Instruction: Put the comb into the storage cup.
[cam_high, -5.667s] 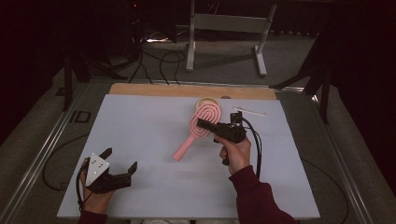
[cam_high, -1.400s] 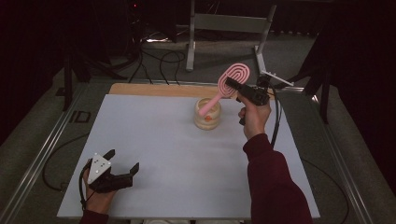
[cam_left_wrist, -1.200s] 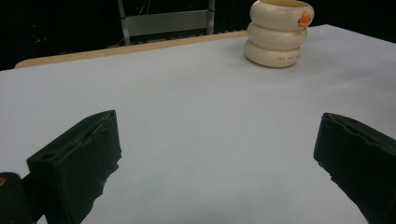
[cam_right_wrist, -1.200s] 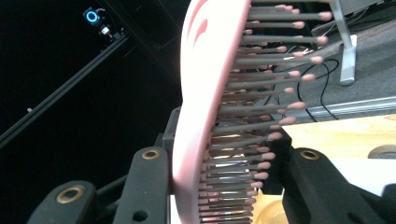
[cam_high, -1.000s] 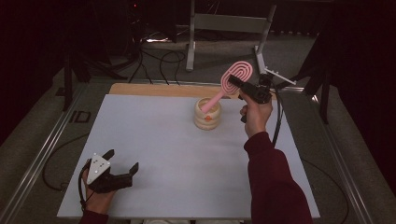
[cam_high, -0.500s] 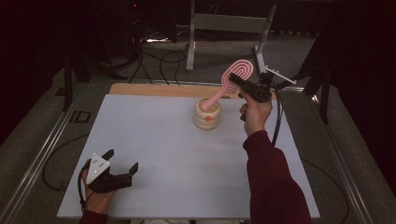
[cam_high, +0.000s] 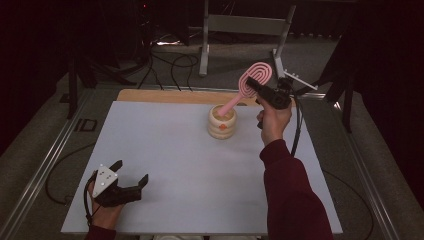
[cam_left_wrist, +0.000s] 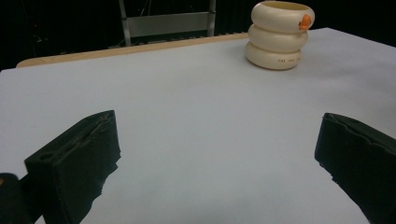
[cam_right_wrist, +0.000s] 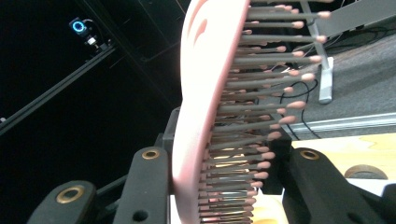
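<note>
Hairbrush (cam_high: 248, 86) first: from the high view I see my right tool (cam_high: 260, 91) clamped on its pink head, handle slanting down into the cream ringed holder (cam_high: 222, 122) at the far middle of the surface (cam_high: 190, 165). My left tool (cam_high: 131, 176) rests at the near left corner, jaws apart with nothing between them. Left gripper view: both black jaws stand wide over bare surface, with the holder (cam_left_wrist: 279, 33) upright well beyond them. Right gripper view: the brush head (cam_right_wrist: 201, 93) sits edge-on between my jaws, bristles (cam_right_wrist: 261, 84) pointing right.
</note>
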